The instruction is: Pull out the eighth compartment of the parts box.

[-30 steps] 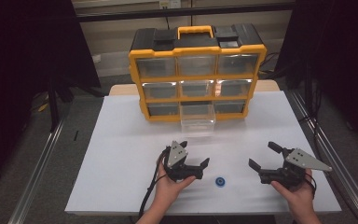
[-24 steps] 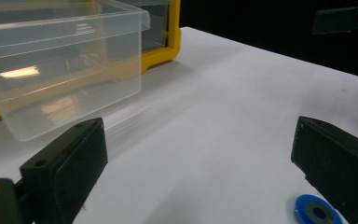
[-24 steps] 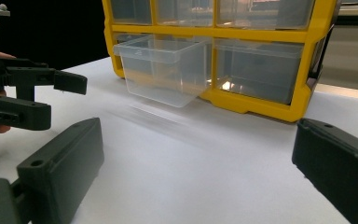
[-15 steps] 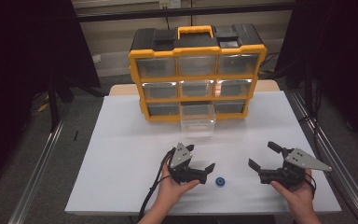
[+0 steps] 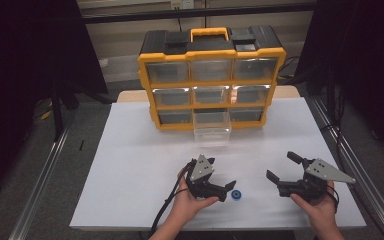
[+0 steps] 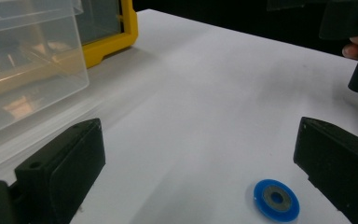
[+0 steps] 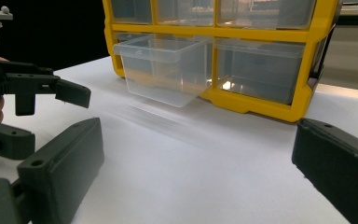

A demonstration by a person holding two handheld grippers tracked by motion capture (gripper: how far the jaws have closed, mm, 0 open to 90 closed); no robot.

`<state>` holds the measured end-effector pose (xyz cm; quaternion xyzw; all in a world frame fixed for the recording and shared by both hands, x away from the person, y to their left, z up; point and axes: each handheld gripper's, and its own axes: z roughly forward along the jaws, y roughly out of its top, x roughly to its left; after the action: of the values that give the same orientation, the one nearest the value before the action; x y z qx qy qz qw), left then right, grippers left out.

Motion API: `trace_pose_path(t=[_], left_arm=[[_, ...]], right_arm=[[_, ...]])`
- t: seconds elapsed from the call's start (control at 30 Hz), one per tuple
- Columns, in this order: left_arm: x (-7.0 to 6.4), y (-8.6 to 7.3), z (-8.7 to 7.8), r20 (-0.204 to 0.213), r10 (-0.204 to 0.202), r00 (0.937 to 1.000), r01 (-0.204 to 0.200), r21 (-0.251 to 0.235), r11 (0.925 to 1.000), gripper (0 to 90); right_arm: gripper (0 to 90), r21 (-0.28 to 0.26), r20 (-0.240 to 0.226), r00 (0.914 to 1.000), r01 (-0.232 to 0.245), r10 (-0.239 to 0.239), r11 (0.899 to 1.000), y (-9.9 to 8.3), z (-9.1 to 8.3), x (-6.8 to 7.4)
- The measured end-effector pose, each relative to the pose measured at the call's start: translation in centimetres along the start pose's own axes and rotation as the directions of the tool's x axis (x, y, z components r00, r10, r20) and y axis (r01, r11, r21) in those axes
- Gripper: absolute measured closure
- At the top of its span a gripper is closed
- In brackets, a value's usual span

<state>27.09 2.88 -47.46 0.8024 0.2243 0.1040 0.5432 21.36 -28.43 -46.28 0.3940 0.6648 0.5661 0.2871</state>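
Left black two-jaw gripper (image 5: 223, 189) held low near the table's front edge, jaws spread wide and pointing right, nothing between them. Left hand (image 5: 192, 202) grips it from below, forearm entering from the bottom. Right black two-jaw gripper (image 5: 281, 167) also spread wide, empty, jaws pointing left, held by right hand (image 5: 319, 207).

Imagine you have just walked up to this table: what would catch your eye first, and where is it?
First the yellow drawer cabinet at the far edge of the white table, with its clear bottom-middle drawer pulled out. Then the small blue ring lying flat near the front edge, just off the open jaws of the left gripper. The right gripper is open too, apart from the ring.
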Motion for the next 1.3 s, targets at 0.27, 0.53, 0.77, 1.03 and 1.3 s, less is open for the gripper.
trace_pose_path(t=[0.27,0.53,0.77,1.03,1.3], left_arm=[[-0.5,0.0,0.7,0.048,0.033,0.9983,-0.036,0.056,0.9978,2.5],[-0.8,-0.2,1.2,0.115,0.048,0.9922,-0.061,0.108,0.9923,3.9],[-1.0,-0.1,1.5,0.166,0.048,0.9849,-0.072,0.141,0.9874,14.3],[-1.1,0.0,1.9,0.252,0.034,0.967,-0.093,0.223,0.9705,34.3],[-1.4,0.0,2.7,0.282,0.057,0.9577,-0.145,0.3,0.9429,50.0]], right_arm=[[1.9,0.002,-0.001,1.0,-0.002,0.002,1.0,0.0,0.0,0.0],[1.9,0.001,-0.002,1.0,-0.001,0.001,1.0,0.0,0.0,0.0],[1.9,0.006,0.0,1.0,-0.001,0.001,1.0,0.0,0.0,0.0],[2.0,0.005,0.002,1.0,-0.001,0.001,1.0,0.0,0.1,0.1],[2.0,0.004,-0.001,1.0,0.001,-0.001,1.0,0.0,0.0,0.0]])
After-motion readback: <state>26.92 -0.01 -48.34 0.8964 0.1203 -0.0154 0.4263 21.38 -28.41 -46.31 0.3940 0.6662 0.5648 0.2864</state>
